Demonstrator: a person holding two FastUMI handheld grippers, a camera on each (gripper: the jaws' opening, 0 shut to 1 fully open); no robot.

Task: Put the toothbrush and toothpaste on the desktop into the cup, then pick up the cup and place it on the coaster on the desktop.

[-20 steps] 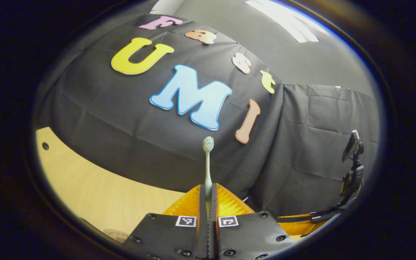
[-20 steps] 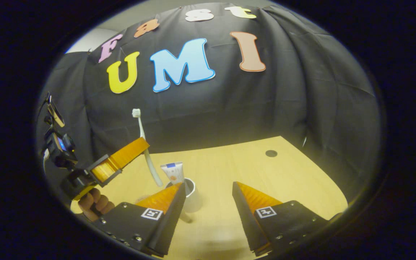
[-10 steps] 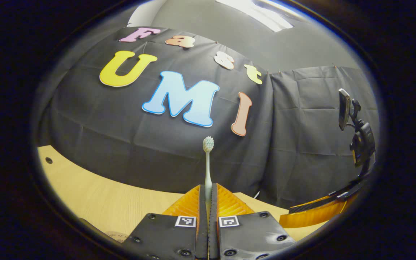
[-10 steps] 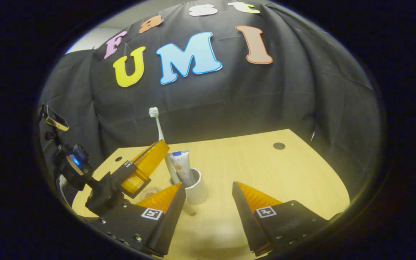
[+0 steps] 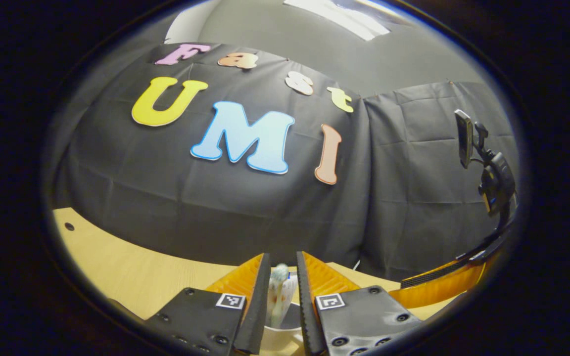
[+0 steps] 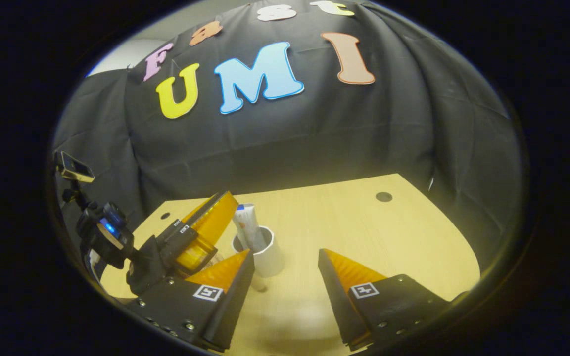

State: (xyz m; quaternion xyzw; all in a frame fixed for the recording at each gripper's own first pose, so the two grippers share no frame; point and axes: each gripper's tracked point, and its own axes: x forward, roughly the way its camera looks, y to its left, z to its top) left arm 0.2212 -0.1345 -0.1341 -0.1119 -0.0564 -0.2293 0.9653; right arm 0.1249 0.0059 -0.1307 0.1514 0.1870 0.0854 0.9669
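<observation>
My left gripper (image 5: 281, 277) has its fingers parted just above the white cup (image 5: 280, 336) at the bottom centre of the left gripper view, and between them I see the toothbrush (image 5: 279, 289) head down in the cup beside the toothpaste (image 6: 246, 225). I judge both items are in, so I should lift the left gripper straight up without nudging the rim. My right gripper (image 6: 285, 257), fingers wide apart and holding nothing, hovers over the bench (image 6: 364, 232) near the cup, well placed to take it by the wall.

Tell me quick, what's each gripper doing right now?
Left gripper: open, above the cup, toothbrush between its fingers.
Right gripper: open, holding nothing.
</observation>
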